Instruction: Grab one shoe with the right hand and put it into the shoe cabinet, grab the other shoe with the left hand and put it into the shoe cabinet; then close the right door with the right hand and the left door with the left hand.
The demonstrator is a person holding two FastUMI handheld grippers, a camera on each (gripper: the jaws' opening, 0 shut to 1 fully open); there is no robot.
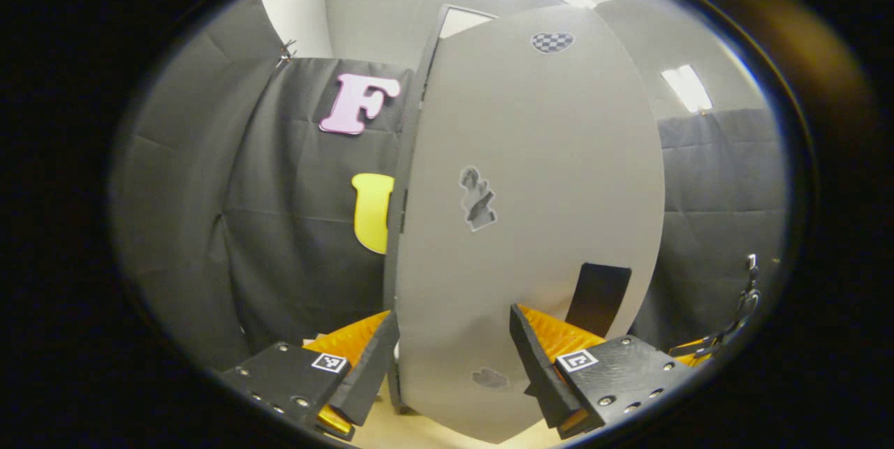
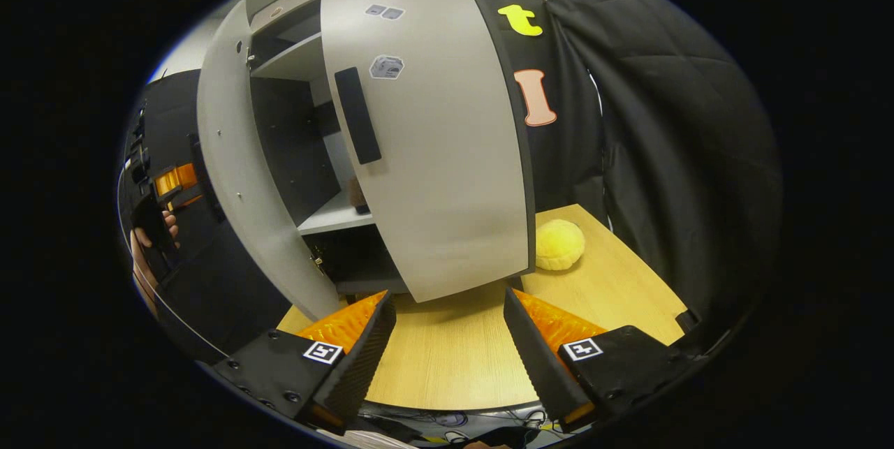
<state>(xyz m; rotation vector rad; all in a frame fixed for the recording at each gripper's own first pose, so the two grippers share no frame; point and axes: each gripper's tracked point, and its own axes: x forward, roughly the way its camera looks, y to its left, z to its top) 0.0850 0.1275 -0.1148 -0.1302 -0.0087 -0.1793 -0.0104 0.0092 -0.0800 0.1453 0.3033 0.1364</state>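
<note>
- Right gripper view: the right door (image 2: pixel 440 149) of the shoe cabinet (image 2: pixel 293 58) is seen swung out towards the camera, partly open, with its dark handle strip (image 2: pixel 357 115) on the outer face.
- On the cabinet's inner shelf (image 2: pixel 335 217) something small and dark is glimpsed past the door edge; whether it is a shoe cannot be told.
- The left door (image 2: pixel 241 163) is seen standing wide, its edge towards the camera.
- The right gripper (image 2: pixel 447 337) is held released, jaws spread and empty, low over the wooden table (image 2: pixel 447 358), just short of the right door.
- Left gripper view: the left gripper (image 1: pixel 450 358) is likewise spread and empty, with the left door's (image 1: pixel 531 211) face close ahead between the fingers.
- The step is judged to be closing the doors: the right door is best pushed flat on its face near the free edge, away from the hinge, and followed through until shut.
- A yellow ball (image 2: pixel 559 244) beside the cabinet is best avoided.
</note>
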